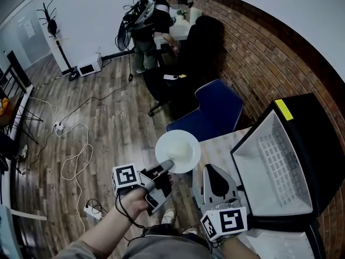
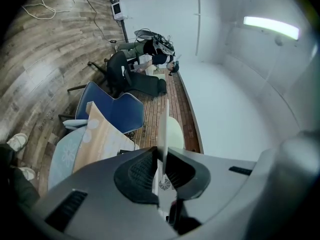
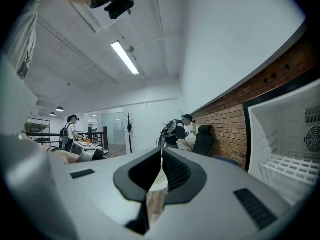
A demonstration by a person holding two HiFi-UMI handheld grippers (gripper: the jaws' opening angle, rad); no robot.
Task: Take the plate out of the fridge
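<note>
Head view: the left claw (image 1: 168, 165) clamps the rim of the white plate (image 1: 180, 149). The plate is outside the open fridge (image 1: 253, 163), near the blue chair (image 1: 215, 109) and just beside the surface (image 1: 221, 144). The right claw (image 1: 213, 169) is over the surface beside the fridge.

Left gripper view: the plate stands edge-on, pinched between the jaws.

Right gripper view: jaws closed tip to tip, nothing between them.

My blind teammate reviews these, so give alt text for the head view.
The left gripper clamps the rim of a round white plate, held left of an open, white-lined black fridge. The right gripper, shut, is beside the fridge. A blue chair stands beyond.
</note>
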